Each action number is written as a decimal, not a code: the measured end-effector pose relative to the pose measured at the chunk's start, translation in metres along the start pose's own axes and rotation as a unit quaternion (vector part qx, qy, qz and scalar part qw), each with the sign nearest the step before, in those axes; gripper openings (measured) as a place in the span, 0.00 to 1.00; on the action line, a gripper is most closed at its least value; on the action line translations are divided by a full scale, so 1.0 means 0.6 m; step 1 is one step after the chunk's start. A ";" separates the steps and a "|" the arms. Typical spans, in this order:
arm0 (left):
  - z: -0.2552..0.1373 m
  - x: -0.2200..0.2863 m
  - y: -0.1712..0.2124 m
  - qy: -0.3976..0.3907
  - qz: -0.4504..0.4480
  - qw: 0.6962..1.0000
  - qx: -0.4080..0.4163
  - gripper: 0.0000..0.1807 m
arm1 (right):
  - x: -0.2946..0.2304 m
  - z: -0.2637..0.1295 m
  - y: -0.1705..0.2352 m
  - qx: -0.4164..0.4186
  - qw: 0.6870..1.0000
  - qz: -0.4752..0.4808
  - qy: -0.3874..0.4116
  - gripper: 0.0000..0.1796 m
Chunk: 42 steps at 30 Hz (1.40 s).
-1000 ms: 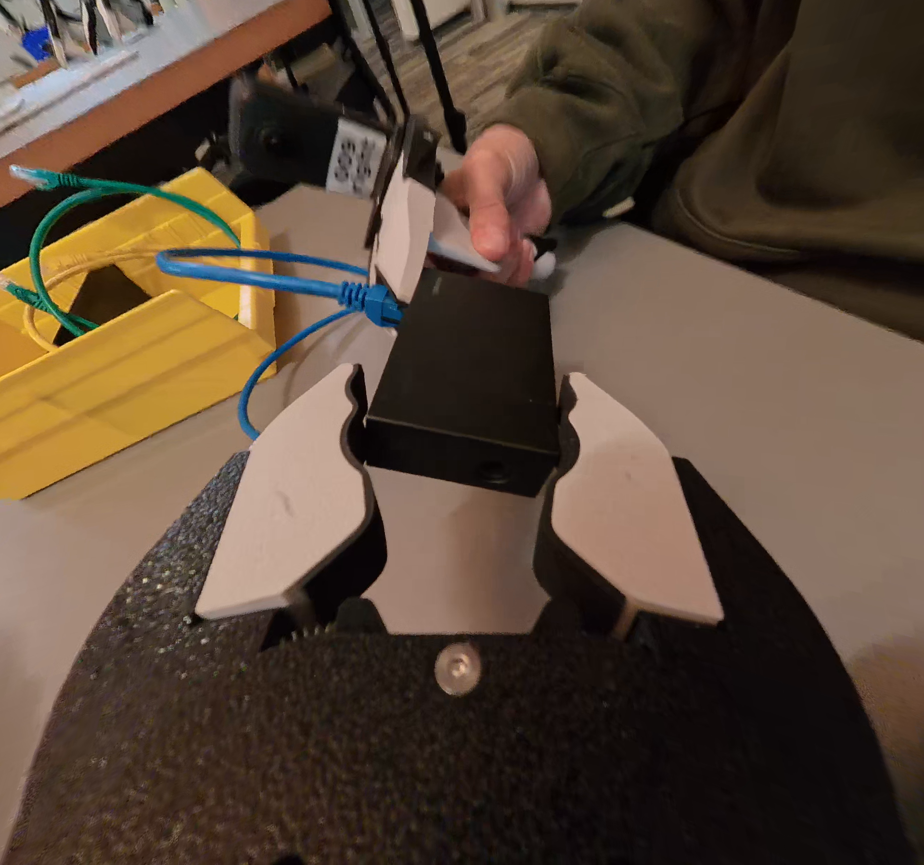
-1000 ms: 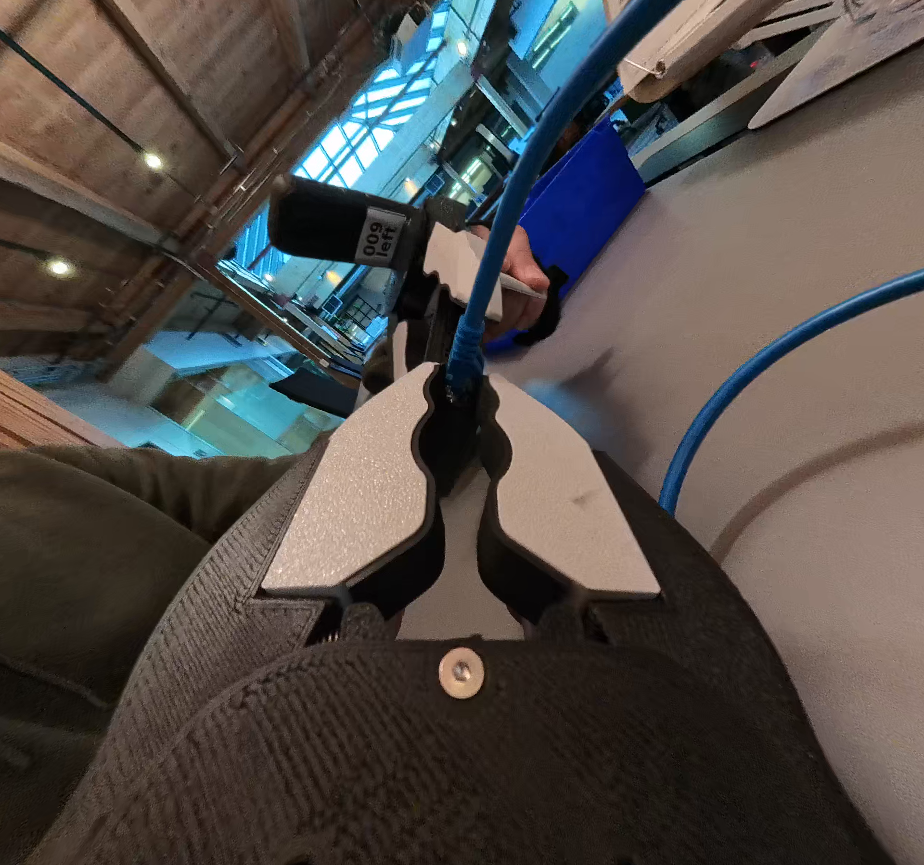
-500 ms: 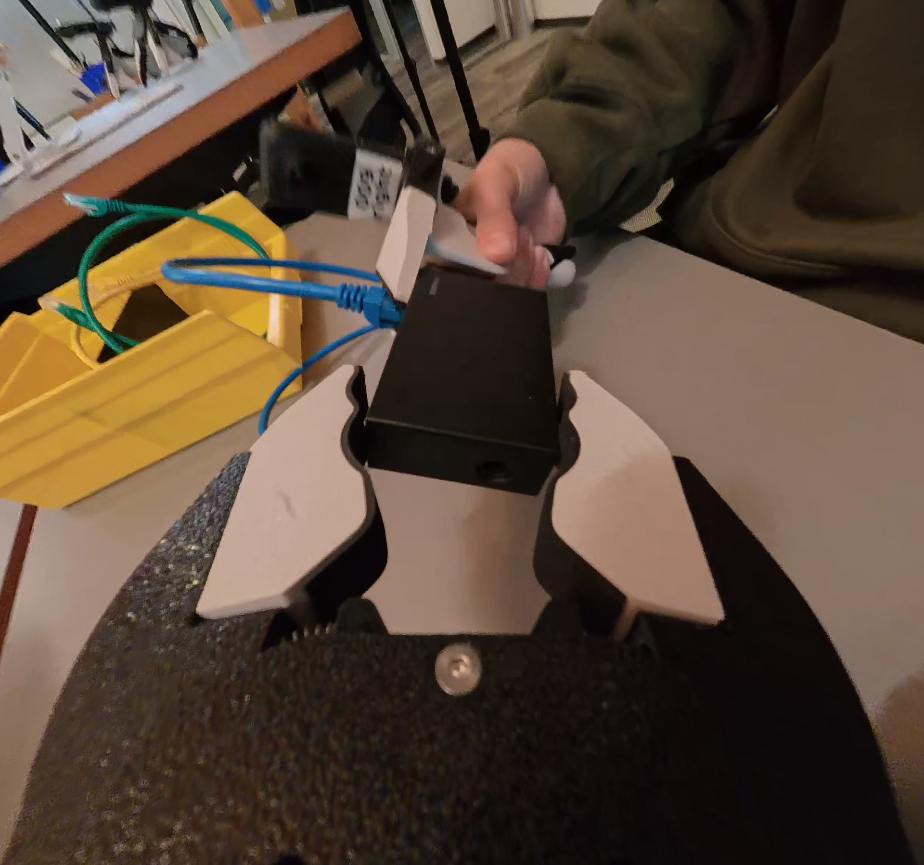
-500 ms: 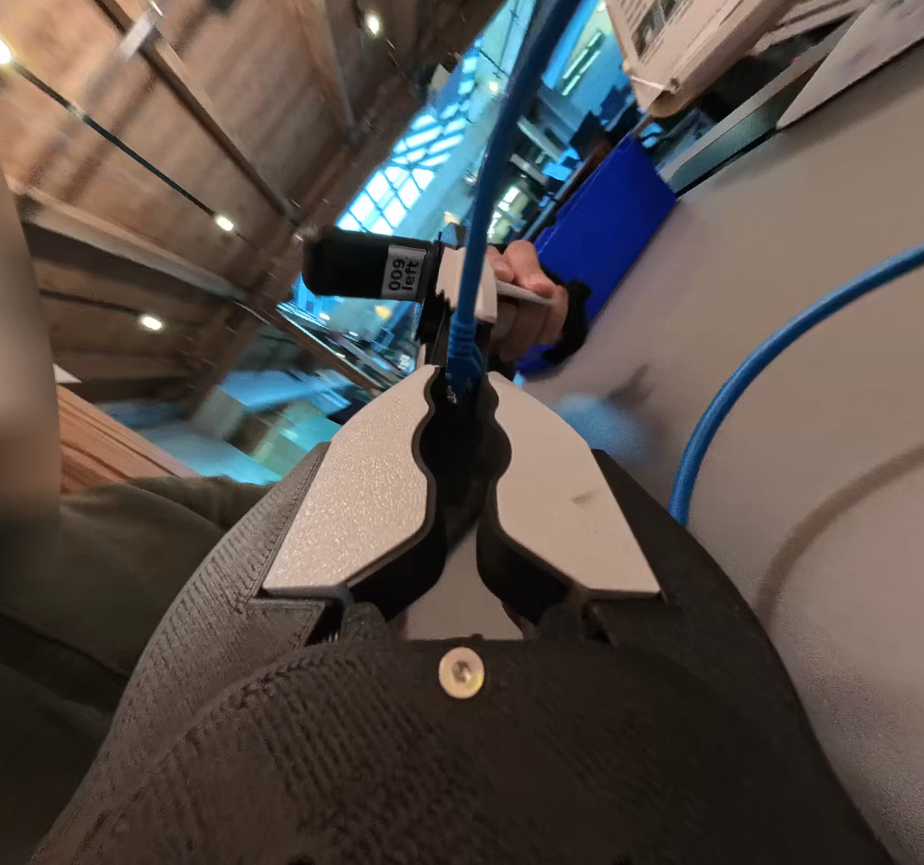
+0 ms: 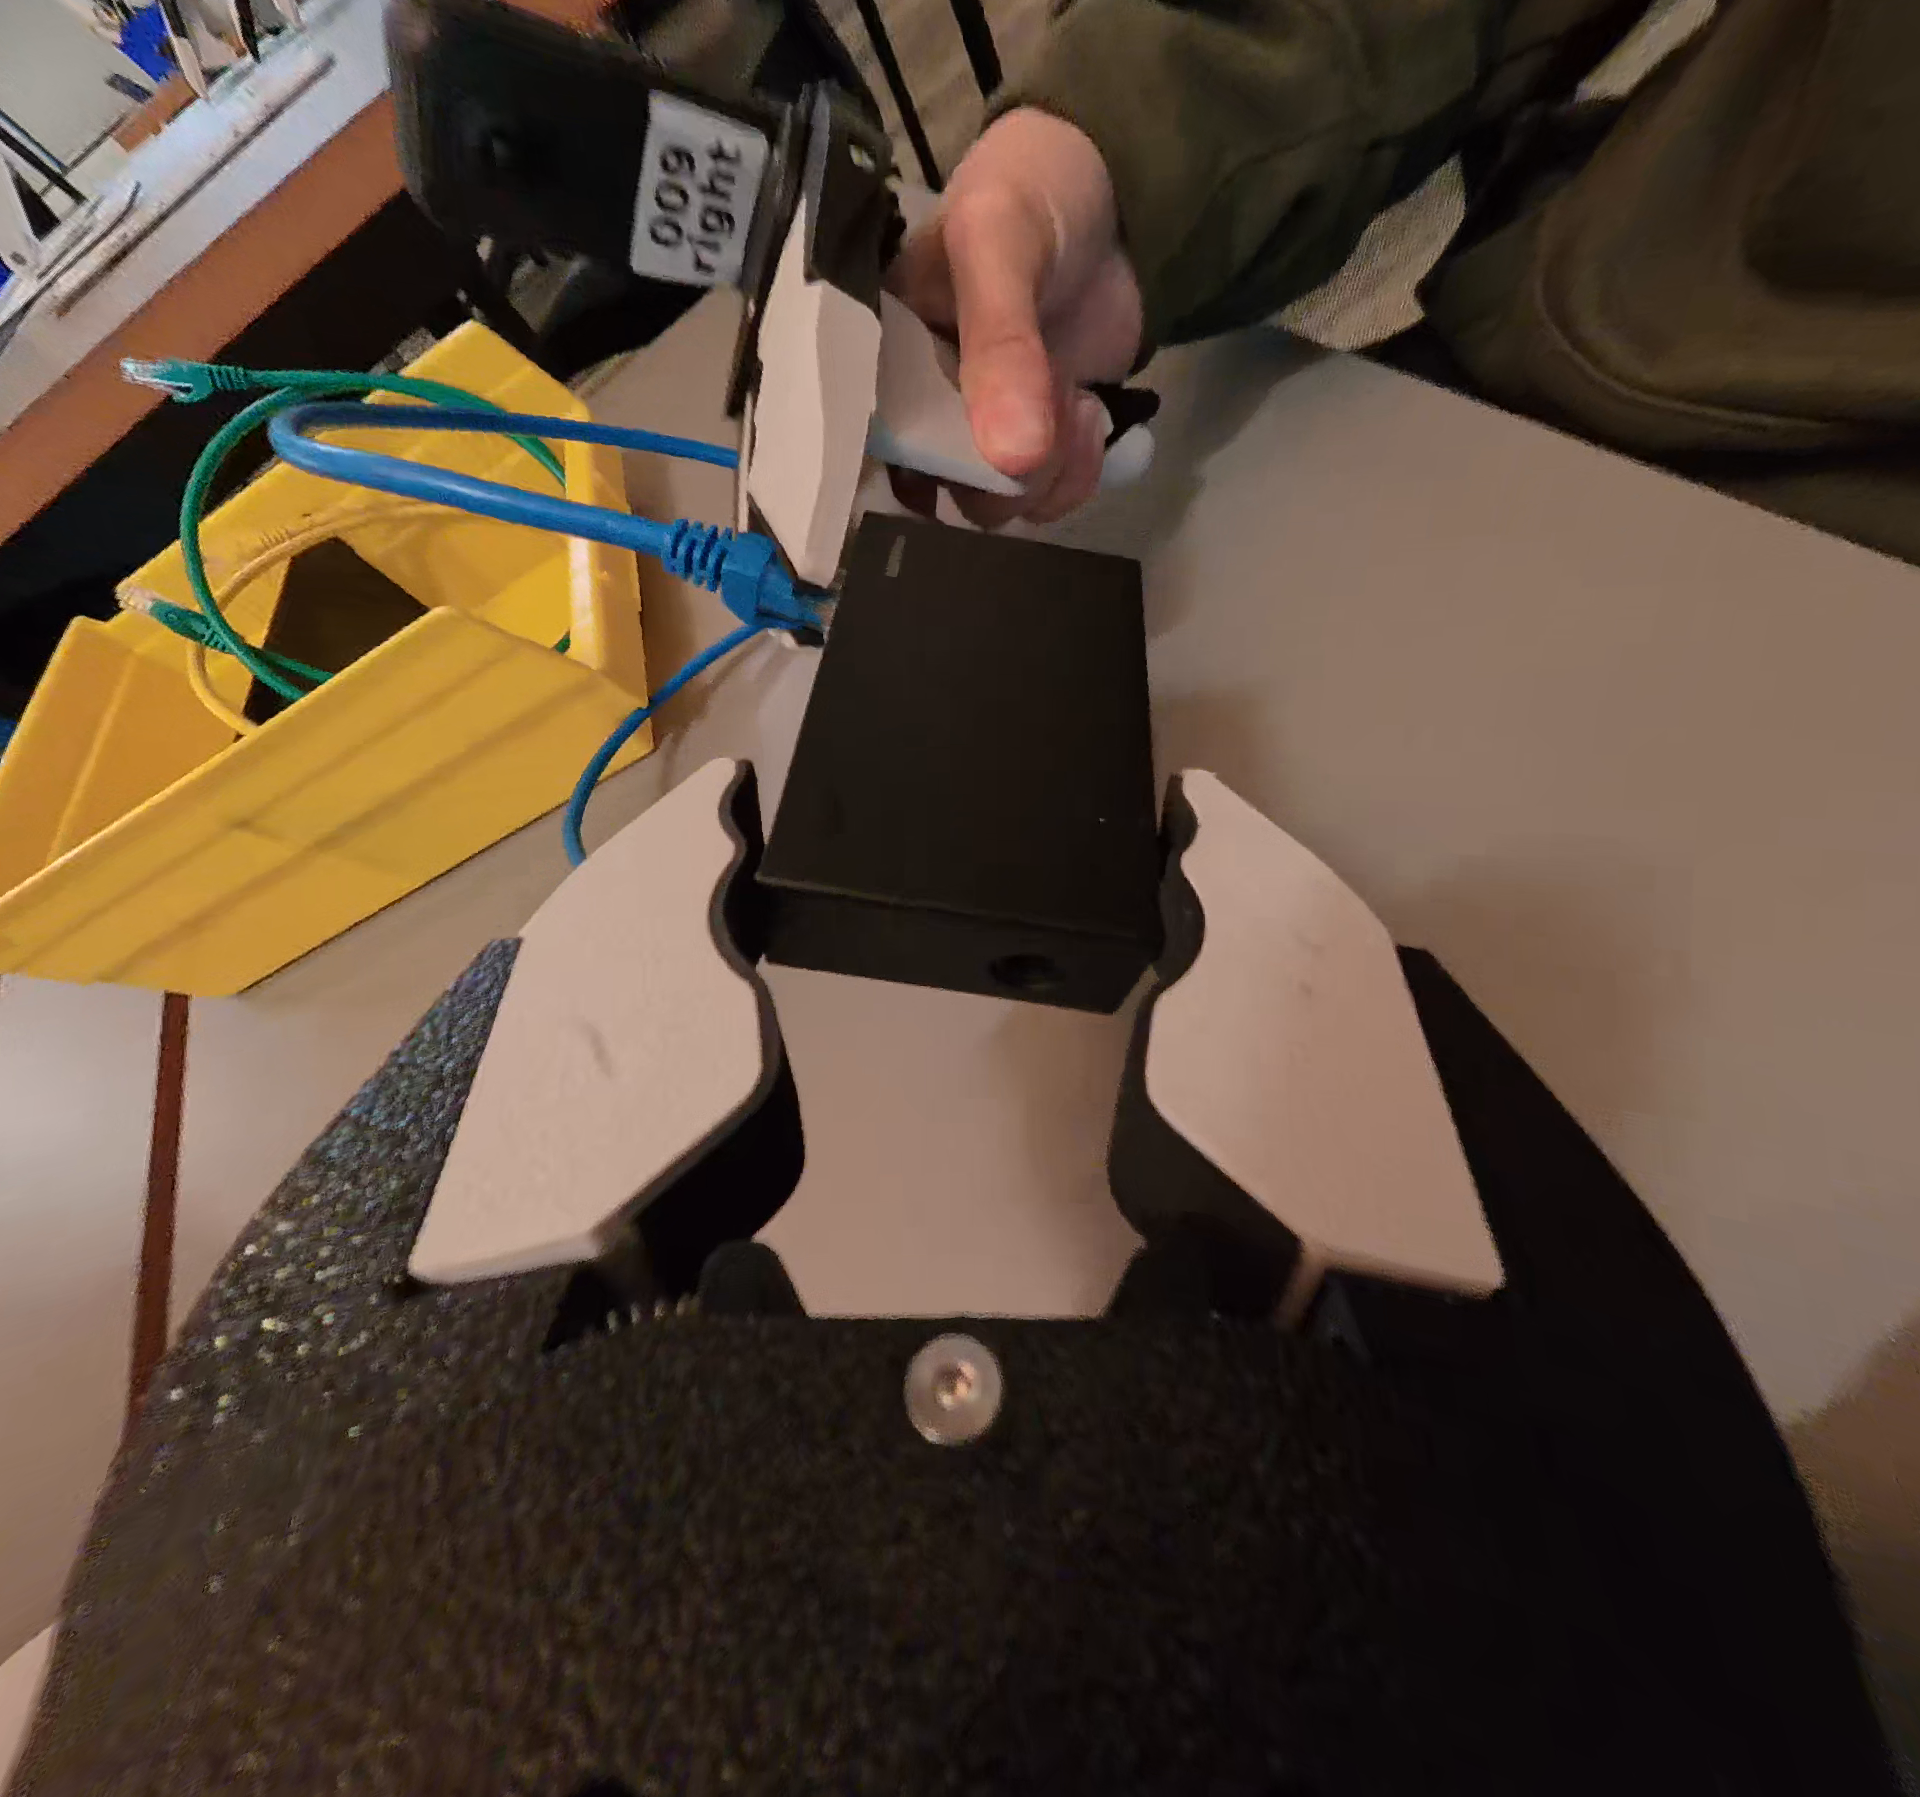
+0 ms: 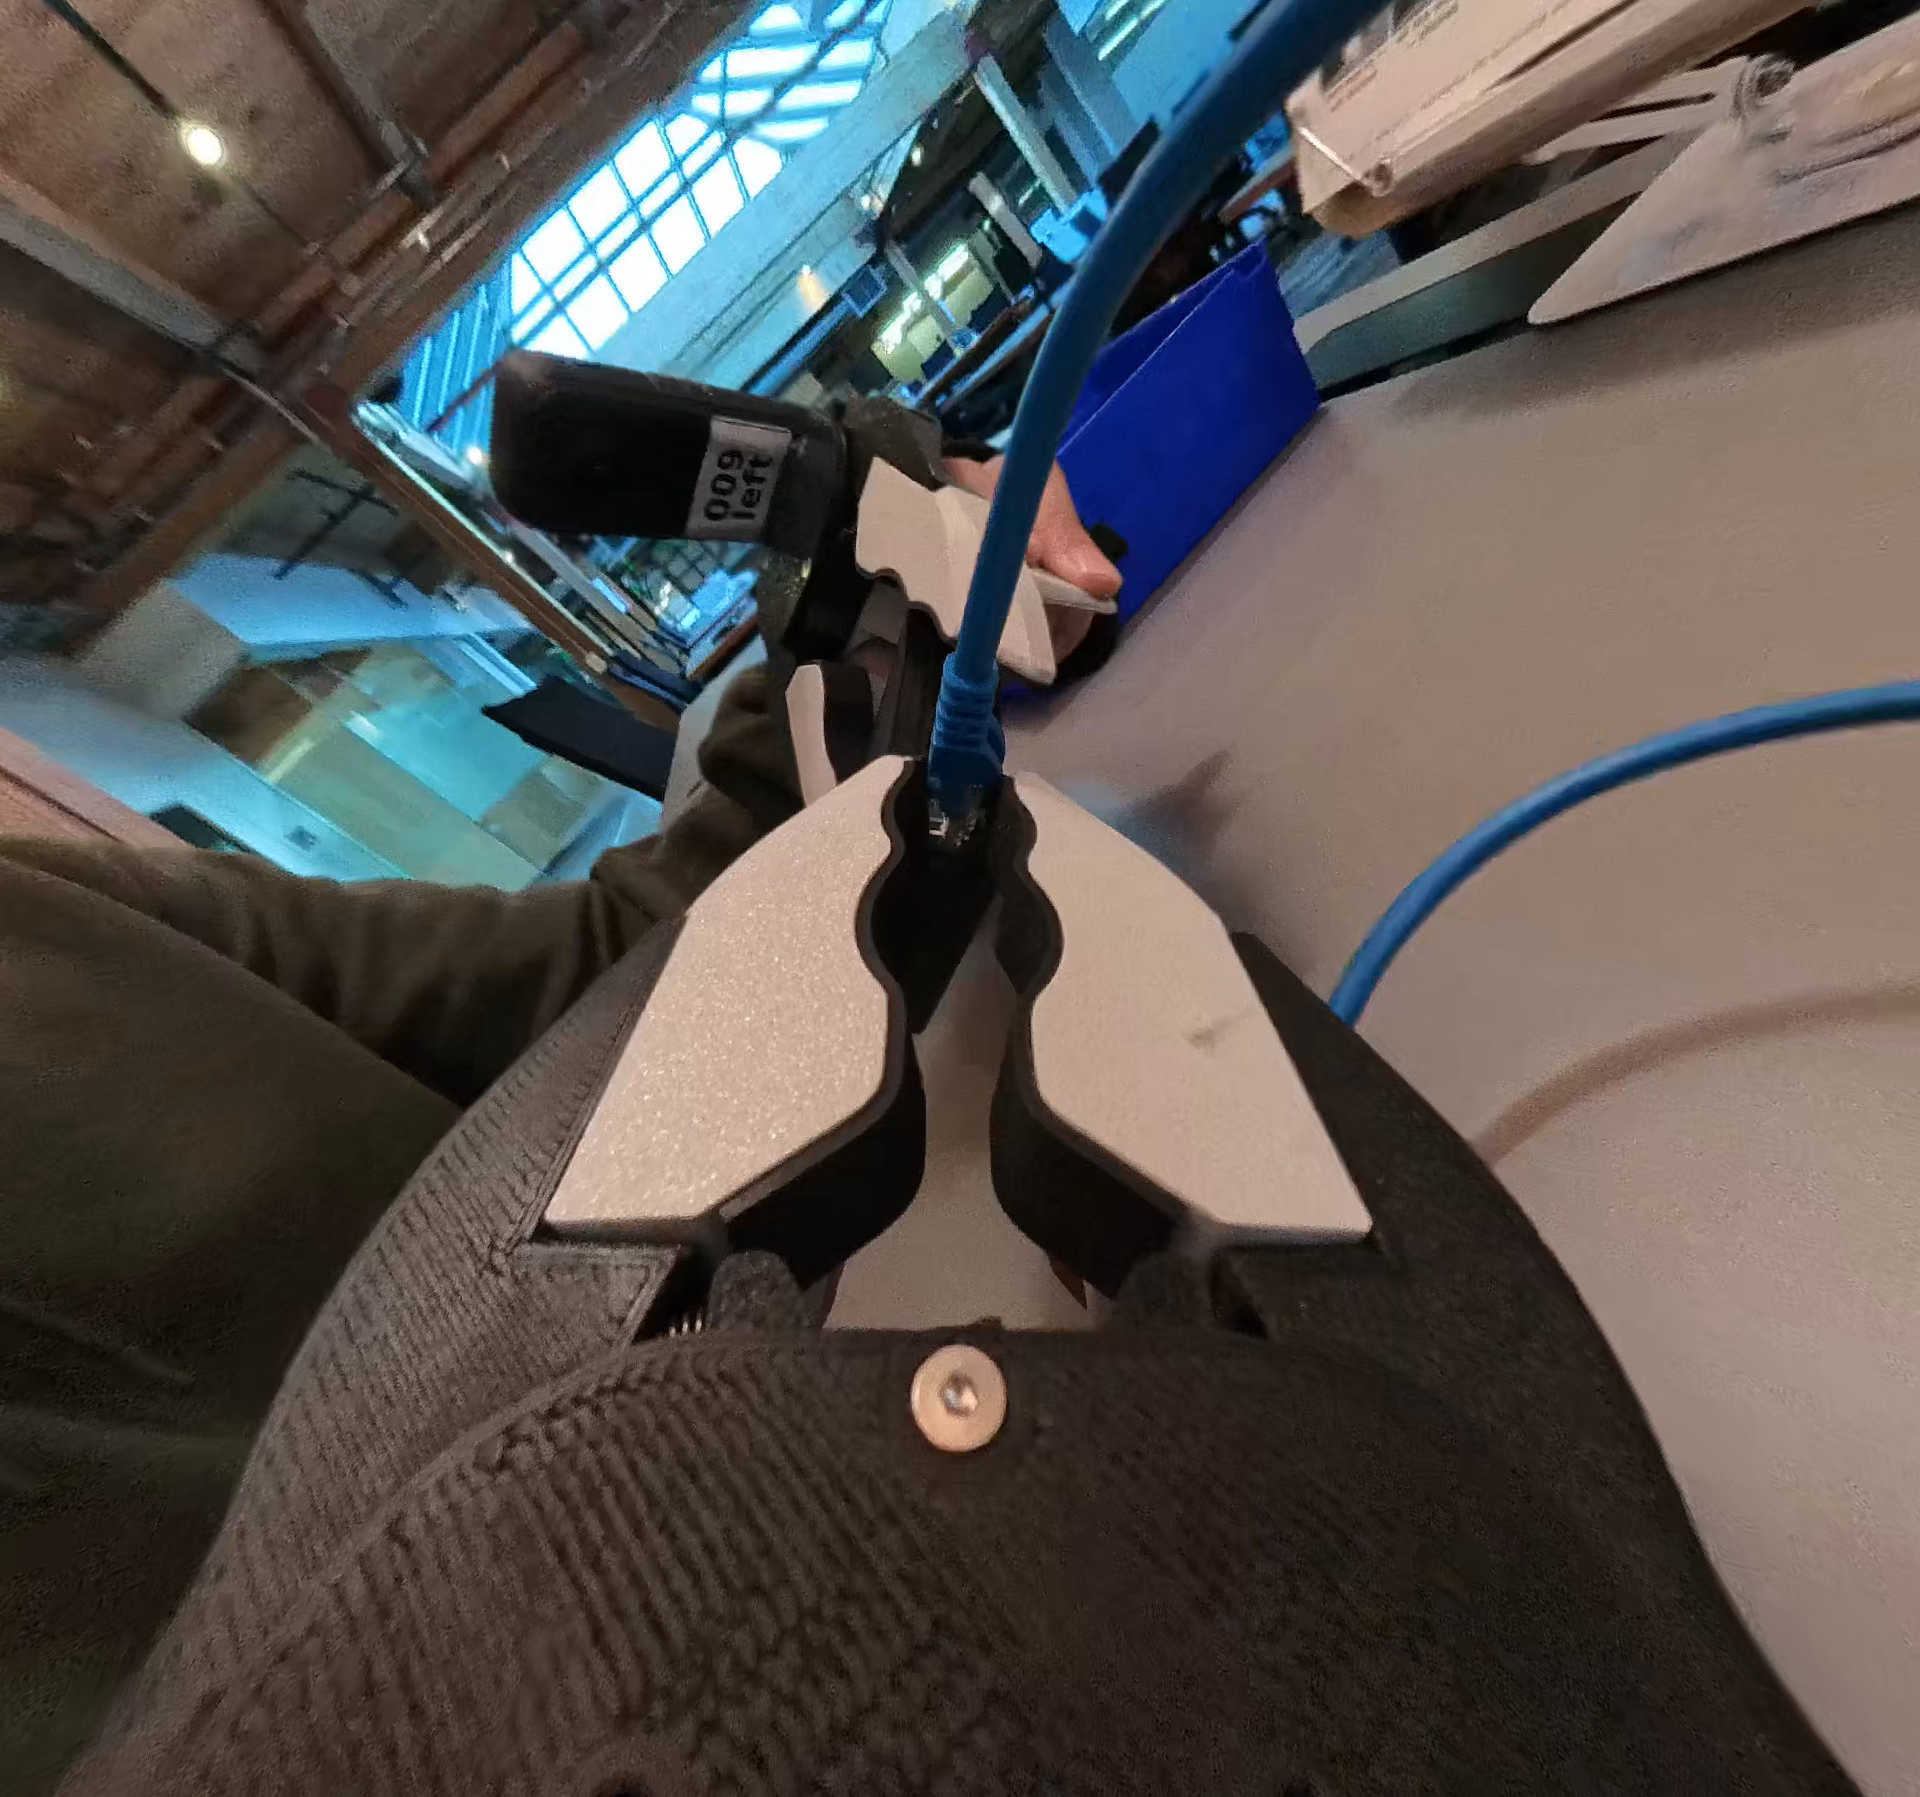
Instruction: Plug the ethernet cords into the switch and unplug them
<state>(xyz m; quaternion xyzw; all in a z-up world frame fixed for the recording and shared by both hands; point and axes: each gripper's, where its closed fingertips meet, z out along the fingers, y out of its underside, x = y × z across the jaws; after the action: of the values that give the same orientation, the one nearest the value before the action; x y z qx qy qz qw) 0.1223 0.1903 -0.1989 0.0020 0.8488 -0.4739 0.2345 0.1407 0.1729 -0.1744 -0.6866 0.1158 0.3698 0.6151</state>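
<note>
left gripper (image 5: 961, 864) clamped on near end of black switch (image 5: 982, 719), fingers pressed against both its sides; switch lying flat on grey table (image 5: 1507, 760). right gripper (image 6: 951, 812) closed on plug of blue cord (image 6: 1049, 376), fingers nearly together. plug held at far left corner of switch, just touching its port side; cannot tell whether seated. cord looping left over yellow bin (image 5: 312, 760), near left on table. green cord (image 5: 223, 459) lying in same bin. person's hand (image 5: 1029, 313) behind right gripper.
</note>
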 end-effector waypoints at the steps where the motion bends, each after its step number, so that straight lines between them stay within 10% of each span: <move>1: 0.001 -0.004 -0.004 -0.008 -0.001 1.000 0.007 0.40 | -0.002 0.000 -0.007 -0.001 1.000 -0.001 -0.003 0.08; 10: -0.014 -0.006 -0.007 -0.013 0.001 1.000 0.021 0.40 | 0.007 -0.023 -0.050 -0.032 0.998 -0.036 0.032 0.08; 25: -0.136 -0.048 -0.036 -0.112 -0.028 0.988 0.105 0.40 | -0.176 -0.093 -0.422 0.014 0.984 -0.176 0.017 0.07; 33: -0.136 -0.047 -0.031 -0.104 -0.039 0.987 0.111 0.40 | -0.297 -0.112 -0.511 0.056 0.976 -0.207 -0.045 0.07; 42: -0.136 -0.047 -0.028 -0.102 -0.048 0.987 0.117 0.40 | -0.152 -0.185 -0.575 0.065 0.972 -0.211 0.081 0.08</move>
<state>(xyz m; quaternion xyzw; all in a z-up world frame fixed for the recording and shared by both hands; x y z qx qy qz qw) 0.1110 0.2529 -0.1379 -0.0598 0.7582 -0.5786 0.2945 0.3294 0.1173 0.1435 -0.6817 0.0415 0.1663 0.7113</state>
